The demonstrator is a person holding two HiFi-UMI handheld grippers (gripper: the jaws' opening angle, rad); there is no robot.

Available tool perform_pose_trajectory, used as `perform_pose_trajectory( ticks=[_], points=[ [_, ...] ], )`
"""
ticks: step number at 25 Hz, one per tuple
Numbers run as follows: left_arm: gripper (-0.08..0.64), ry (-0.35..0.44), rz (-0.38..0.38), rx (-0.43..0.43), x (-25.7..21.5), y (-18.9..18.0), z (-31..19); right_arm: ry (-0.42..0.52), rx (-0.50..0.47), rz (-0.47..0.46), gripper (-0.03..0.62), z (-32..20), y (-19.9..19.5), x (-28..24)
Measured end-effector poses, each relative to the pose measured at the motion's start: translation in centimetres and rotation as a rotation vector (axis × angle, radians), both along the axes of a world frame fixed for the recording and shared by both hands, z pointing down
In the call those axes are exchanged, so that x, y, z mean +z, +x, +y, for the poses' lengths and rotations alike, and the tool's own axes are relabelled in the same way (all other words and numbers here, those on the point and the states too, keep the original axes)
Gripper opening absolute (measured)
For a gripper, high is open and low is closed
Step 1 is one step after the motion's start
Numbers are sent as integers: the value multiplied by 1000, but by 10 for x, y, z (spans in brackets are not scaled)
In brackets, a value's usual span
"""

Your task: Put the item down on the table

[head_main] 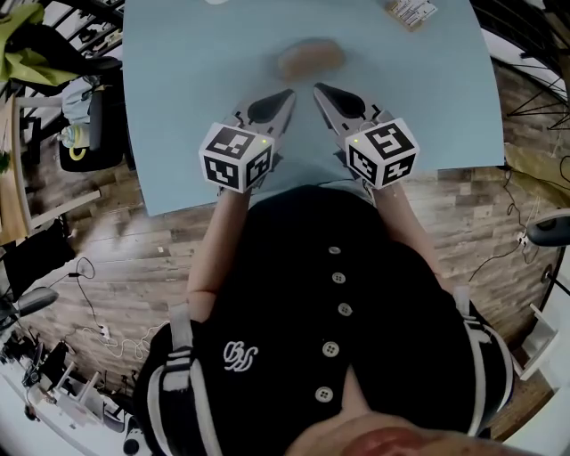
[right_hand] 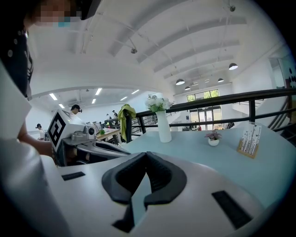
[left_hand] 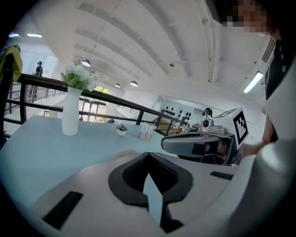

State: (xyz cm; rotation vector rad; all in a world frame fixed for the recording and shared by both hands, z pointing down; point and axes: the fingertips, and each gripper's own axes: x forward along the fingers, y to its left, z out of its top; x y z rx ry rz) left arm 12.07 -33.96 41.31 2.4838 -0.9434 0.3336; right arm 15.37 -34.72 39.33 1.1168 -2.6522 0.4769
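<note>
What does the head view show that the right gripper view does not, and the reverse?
Only the head view: a blurred tan object on the light blue table, the wooden floor, the person's black buttoned garment. Only the right gripper view: white flowers, ceiling lamps, a person at a far desk. Both: that table, the card stand, the left gripper and the right gripper, jaws shut.

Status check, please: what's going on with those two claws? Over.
Left gripper shut, empty. Right gripper shut, empty. Blurry tan item lying on the table, just ahead of both. Nothing between.
</note>
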Motion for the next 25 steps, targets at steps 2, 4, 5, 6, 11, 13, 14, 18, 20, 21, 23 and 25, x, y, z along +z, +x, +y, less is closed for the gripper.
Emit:
perform_pose_trajectory(
  ticks=[2, 4, 5, 6, 11, 13, 14, 18, 20, 21, 23, 25],
  points=[
    [9, -13, -1, 1, 4, -1, 3, -7, -2, 5, 12, 3, -2, 4],
    [9, -23, -2, 4, 7, -1, 4, -4, -2, 11, 12, 4, -3, 5],
    [9, -28, -1, 5, 8, -1, 4, -3, -2, 12, 12, 4, -4, 6],
    [9, -32, 0, 6, 9, -2, 4, -3, -2, 11, 12, 4, -4, 6],
    [9, -44, -9, 9, 13, -1, 2, -8, 0, 15, 12, 2, -5, 7],
    [9, -47, -6, 9, 14, 0, 2, -11, 2, 16, 12, 2, -4, 9],
    [9, -48, -6, 9, 14, -1, 2, -13, 4, 16, 12, 1, -4, 9],
    [9, -50, -12, 5, 14, 0, 1, -18, 9, 17, 12, 1, -3, 10],
    [9, -51, -17, 7, 15, 0, 2, -26, 5, 18, 12, 1, -3, 12],
    [9, -52, -17, 10, 15, 1, 2, -29, 2, 20, 12, 2, -4, 13],
    [9, -57, -13, 15, 17, 0, 2, -35, -3, 27, 12, 2, -6, 15],
    [9, -63, -16, 18, 19, -1, 2, -39, -9, 32, 12, 3, -8, 17]
  ],
)
